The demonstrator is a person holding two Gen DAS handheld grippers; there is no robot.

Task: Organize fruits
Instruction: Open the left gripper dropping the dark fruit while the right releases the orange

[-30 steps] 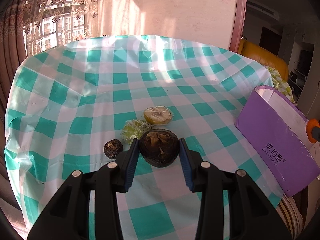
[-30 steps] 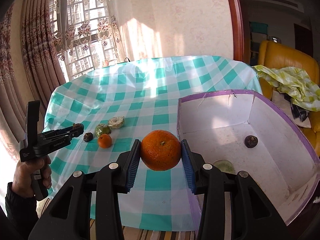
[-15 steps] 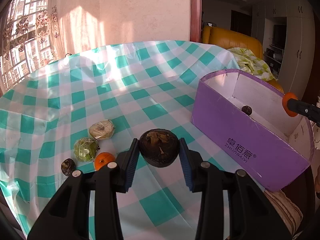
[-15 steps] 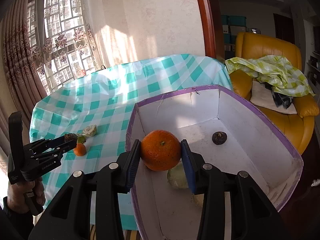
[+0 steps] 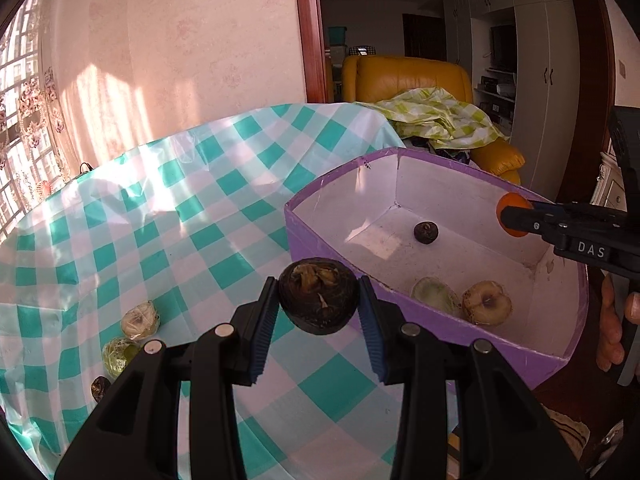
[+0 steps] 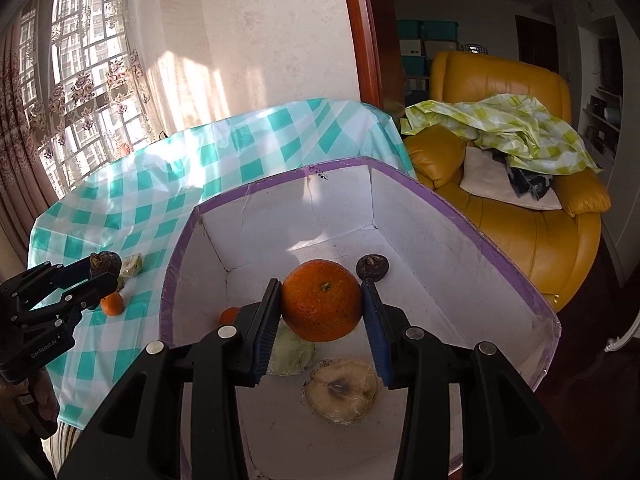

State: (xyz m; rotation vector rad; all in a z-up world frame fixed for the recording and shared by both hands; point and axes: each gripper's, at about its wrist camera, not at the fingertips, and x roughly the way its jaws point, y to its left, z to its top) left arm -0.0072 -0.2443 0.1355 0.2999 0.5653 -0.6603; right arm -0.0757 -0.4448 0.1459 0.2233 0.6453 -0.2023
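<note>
The purple box (image 6: 496,236) with its white inside sits at the edge of the table under a teal-checked tablecloth (image 5: 168,216), and everything arranges itself around it.

Above the open box, the right gripper (image 6: 322,300) pinches a large orange (image 6: 320,300) between its blue pads. Down on the box floor lie a small dark fruit (image 6: 373,267) toward the far wall, a pale green wrapped fruit (image 6: 290,354) and a pale wrapped fruit with a brown centre (image 6: 343,392) toward the near end, and a small orange fruit (image 6: 229,315) tucked by the left wall.

Just outside the box's left wall, over the cloth, the left gripper (image 5: 319,300) is clamped on a dark, rough-skinned round fruit (image 5: 318,300) with dried brownish bits on top.

Further left of the box, resting on the cloth, are a pale wrapped fruit (image 5: 140,319), a green-yellow wrapped one (image 5: 118,356) and a little dark one (image 5: 100,388); from the right wrist view a small tangerine (image 6: 111,304) lies there too.

Behind the box stands a mustard leather armchair (image 6: 516,216) with a lime-checked cloth (image 6: 508,128) thrown over it.
</note>
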